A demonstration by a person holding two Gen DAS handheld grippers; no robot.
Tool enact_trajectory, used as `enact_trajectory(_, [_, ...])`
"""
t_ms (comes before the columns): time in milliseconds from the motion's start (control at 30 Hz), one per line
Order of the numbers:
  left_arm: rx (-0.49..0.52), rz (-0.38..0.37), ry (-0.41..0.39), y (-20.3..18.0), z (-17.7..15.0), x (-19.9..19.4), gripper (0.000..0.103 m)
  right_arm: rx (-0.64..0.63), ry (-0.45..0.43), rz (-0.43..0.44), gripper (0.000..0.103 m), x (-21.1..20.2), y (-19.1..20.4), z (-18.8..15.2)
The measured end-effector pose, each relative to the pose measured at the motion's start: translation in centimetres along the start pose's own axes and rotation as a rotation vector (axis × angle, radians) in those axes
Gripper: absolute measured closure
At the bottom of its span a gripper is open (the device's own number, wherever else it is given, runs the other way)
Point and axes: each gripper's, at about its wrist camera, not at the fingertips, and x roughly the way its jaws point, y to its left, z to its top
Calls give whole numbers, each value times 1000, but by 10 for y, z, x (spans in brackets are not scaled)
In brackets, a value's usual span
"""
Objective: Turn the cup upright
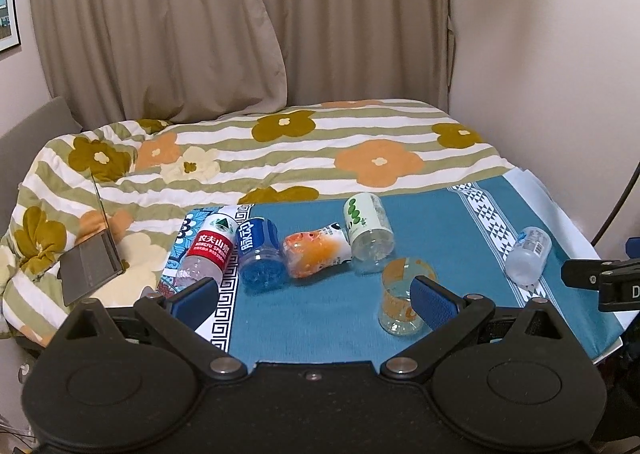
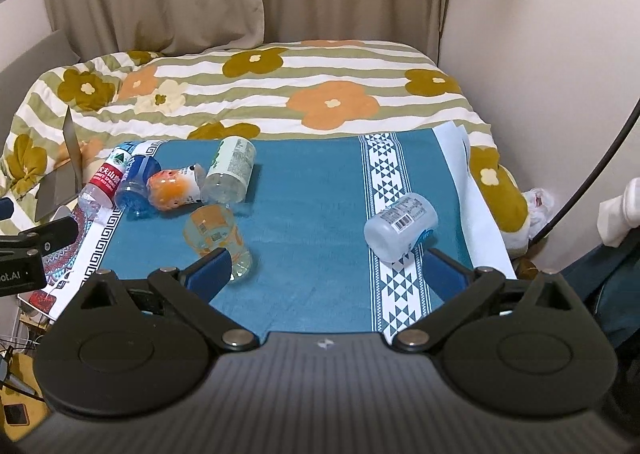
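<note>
Cup (image 1: 401, 296) with orange print on blue cloth (image 1: 320, 318), looks empty, left claw (image 1: 314, 296) and right claw (image 2: 328, 274) both released

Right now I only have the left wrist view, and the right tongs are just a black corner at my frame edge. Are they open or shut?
Observer: Open. In the right wrist view the right tongs are spread wide and hold nothing.
Operator: What lies ahead of them?
Observer: The small clear bottle, on its side with a barcode label facing up, lies nearer their right finger.
Operator: And the cup?
Observer: The cup sits by their left finger, whose tip hides its lower part.
</note>
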Motion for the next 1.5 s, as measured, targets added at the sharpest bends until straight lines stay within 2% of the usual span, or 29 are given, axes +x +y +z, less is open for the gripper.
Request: enact_trajectory(1500, [2, 9, -11, 6, 6, 15, 0, 3, 14, -17, 0, 12, 7, 4])
